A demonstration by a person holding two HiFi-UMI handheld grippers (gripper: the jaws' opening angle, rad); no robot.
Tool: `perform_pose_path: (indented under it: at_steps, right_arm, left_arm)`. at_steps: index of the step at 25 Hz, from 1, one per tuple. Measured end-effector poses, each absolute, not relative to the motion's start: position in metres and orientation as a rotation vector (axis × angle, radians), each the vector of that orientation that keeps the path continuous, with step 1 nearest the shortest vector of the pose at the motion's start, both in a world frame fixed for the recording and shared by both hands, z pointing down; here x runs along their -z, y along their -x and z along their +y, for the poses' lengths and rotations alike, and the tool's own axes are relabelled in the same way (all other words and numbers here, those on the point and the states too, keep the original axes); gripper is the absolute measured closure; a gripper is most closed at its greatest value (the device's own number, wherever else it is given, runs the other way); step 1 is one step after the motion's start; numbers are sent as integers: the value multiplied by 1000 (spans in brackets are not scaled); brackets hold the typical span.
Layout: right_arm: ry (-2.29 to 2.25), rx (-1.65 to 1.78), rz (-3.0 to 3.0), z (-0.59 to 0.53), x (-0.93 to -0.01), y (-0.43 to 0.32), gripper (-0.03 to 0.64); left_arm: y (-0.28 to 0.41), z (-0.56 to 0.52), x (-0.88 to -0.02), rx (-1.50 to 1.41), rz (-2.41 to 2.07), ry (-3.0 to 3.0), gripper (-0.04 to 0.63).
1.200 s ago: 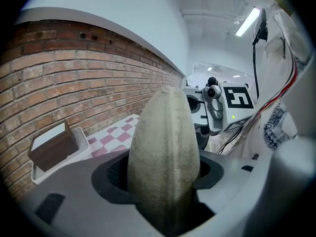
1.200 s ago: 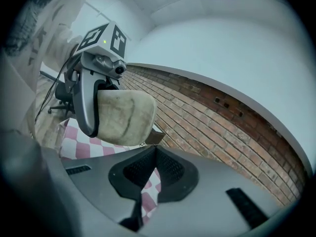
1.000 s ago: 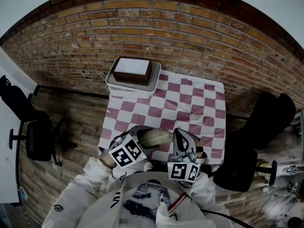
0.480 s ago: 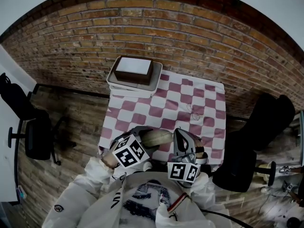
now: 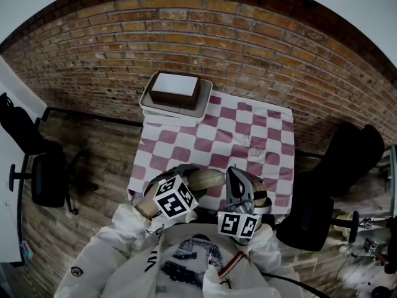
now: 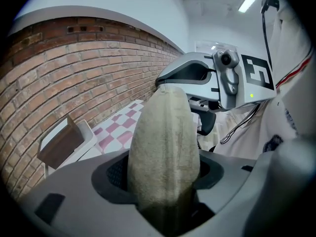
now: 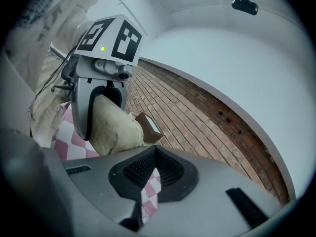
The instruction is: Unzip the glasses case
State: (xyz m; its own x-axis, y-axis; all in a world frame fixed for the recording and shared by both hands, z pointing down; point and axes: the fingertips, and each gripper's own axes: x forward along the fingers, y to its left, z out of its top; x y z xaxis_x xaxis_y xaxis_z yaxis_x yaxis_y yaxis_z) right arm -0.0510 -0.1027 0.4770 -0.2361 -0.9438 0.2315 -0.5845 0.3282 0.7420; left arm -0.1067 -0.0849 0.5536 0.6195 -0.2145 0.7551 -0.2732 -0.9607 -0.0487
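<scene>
Glasses case (image 6: 163, 127) pinched in left tool (image 6: 163, 174), right tool (image 7: 154, 154) pressed together; brown box (image 5: 174, 90) in tray (image 5: 146, 107).

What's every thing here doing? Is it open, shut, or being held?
glasses case: gripped; zip unclear.
left hand-held gripper: shut on the glasses case.
right hand-held gripper: shut, by the case's end.
brown box: sitting in the white tray.
</scene>
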Motion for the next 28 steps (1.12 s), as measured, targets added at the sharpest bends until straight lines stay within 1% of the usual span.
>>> perform_pose_path:
  at_steps: [17, 28]
  right_arm:
    - [-1174, 920, -1776, -102, -483, 62, 603]
    - [-1119, 979, -1751, -99, -486, 68, 603]
  left_arm:
    - [106, -89, -574, -1403, -412, -2704, 301]
    - [104, -91, -582, -1477, -406, -2669, 301]
